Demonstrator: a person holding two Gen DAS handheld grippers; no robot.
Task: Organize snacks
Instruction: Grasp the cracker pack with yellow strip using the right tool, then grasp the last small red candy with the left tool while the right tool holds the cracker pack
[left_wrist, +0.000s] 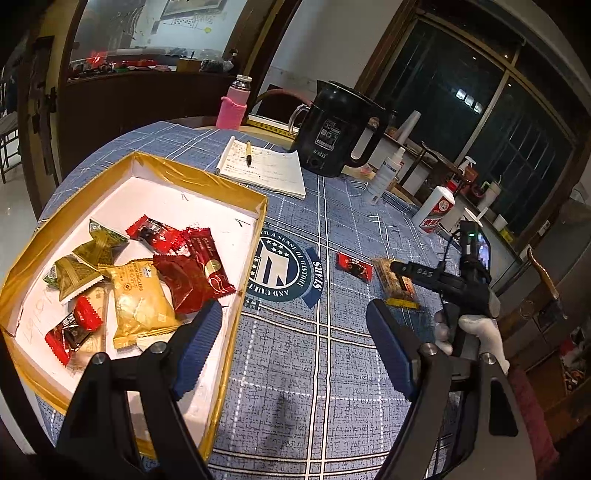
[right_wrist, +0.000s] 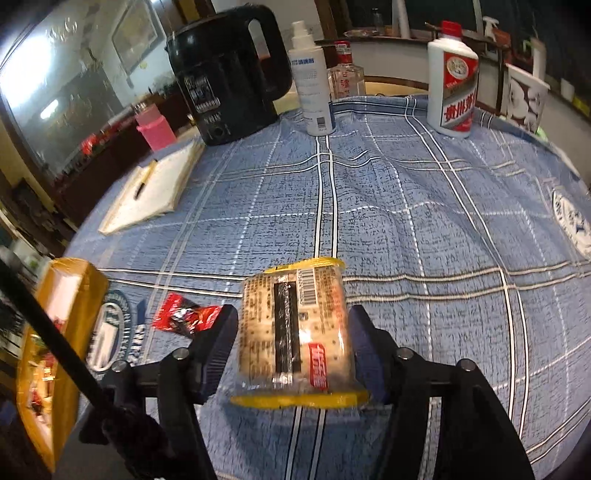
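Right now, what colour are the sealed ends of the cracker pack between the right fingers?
Yellow, on the clear cracker pack; the right wrist view shows it best.

A round table with a blue checked cloth carries everything. A gold box of snacks sits at nine o'clock. A notebook and a black kettle sit at twelve. Bottles stand at two. A small red snack lies at three, beside a clear cracker pack.
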